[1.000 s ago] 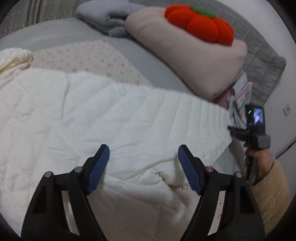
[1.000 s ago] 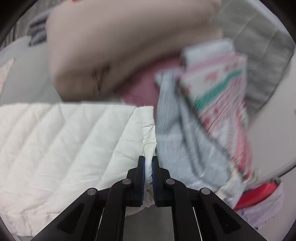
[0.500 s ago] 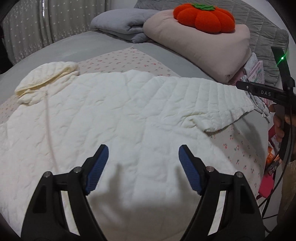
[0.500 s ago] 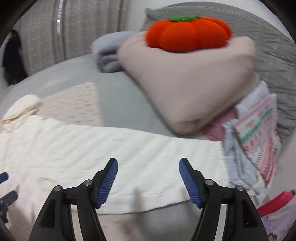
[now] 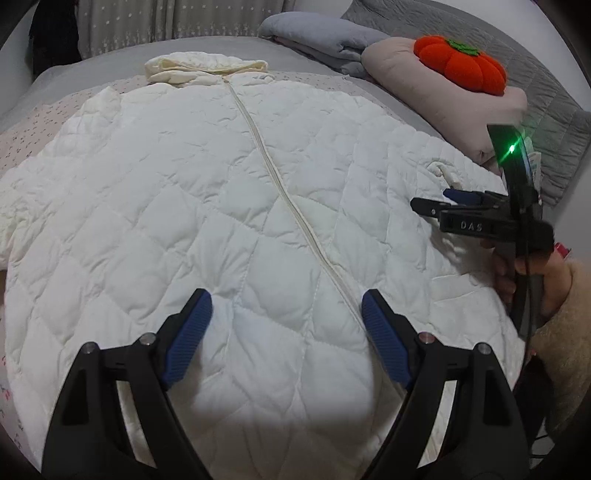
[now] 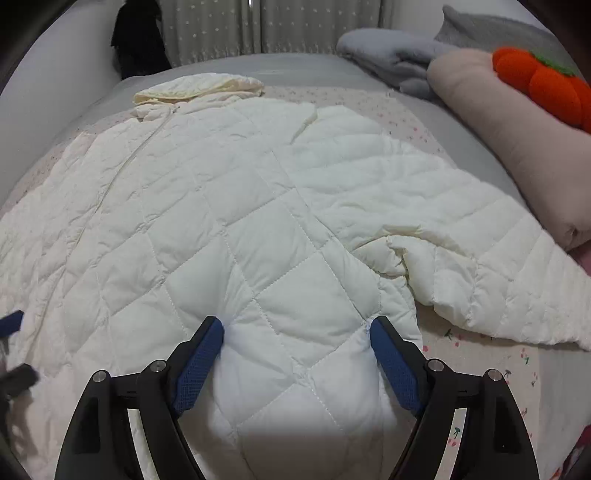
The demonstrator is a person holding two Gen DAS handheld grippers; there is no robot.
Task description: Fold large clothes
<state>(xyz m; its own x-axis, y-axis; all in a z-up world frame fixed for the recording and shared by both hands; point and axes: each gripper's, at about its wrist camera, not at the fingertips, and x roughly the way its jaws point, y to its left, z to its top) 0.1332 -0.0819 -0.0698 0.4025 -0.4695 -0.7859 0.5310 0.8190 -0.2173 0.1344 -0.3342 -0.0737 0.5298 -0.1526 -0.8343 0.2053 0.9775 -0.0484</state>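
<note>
A white quilted hooded jacket (image 5: 229, 206) lies spread flat, zipper up, on the bed; it also shows in the right wrist view (image 6: 229, 206). Its hood (image 5: 199, 66) points to the far side. Its right sleeve (image 6: 480, 258) stretches out to the right. My left gripper (image 5: 286, 317) is open and empty, low over the jacket's lower front beside the zipper. My right gripper (image 6: 297, 347) is open and empty, its fingertips pressing into the jacket's lower right hem area. The right gripper also shows from the side in the left wrist view (image 5: 461, 214).
A beige folded blanket (image 5: 443, 92) with an orange pumpkin cushion (image 5: 461, 68) lies at the right, a grey folded blanket (image 5: 325, 37) behind it. A floral sheet (image 6: 480, 369) covers the grey bed. Curtains (image 6: 258, 29) hang at the back.
My right gripper let go of the sleeve cuff, opened, and moved left to the jacket's hem. My left gripper drew back, so the whole jacket now shows.
</note>
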